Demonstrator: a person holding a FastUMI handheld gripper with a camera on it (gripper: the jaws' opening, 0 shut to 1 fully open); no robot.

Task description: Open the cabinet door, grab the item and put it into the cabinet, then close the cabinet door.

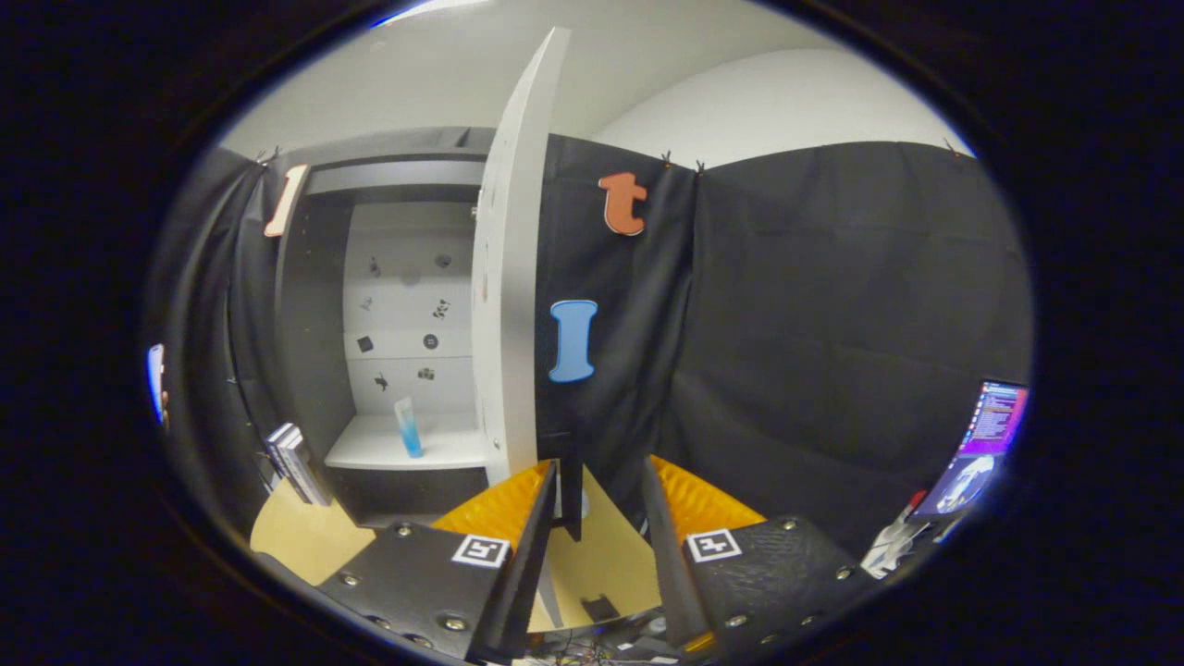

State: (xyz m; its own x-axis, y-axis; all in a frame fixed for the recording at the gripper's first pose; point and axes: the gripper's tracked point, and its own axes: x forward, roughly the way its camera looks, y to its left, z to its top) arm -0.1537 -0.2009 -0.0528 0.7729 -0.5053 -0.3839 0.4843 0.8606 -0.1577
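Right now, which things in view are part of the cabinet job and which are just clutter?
Job:
- cabinet, door swung open
- blue tube standing on the cabinet shelf
- gripper, fingers apart and holding nothing, near the door's lower edge

Lying about:
- books left of the cabinet
- monitor far right
- wooden table

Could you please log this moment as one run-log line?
door: open | tube: on cabinet shelf | gripper: open, empty, by door edge

One cabinet (319, 305) with one open door (507, 277), one blue tube (408, 427) inside, my one gripper (599, 499) with two fingers apart, one monitor (980, 449)
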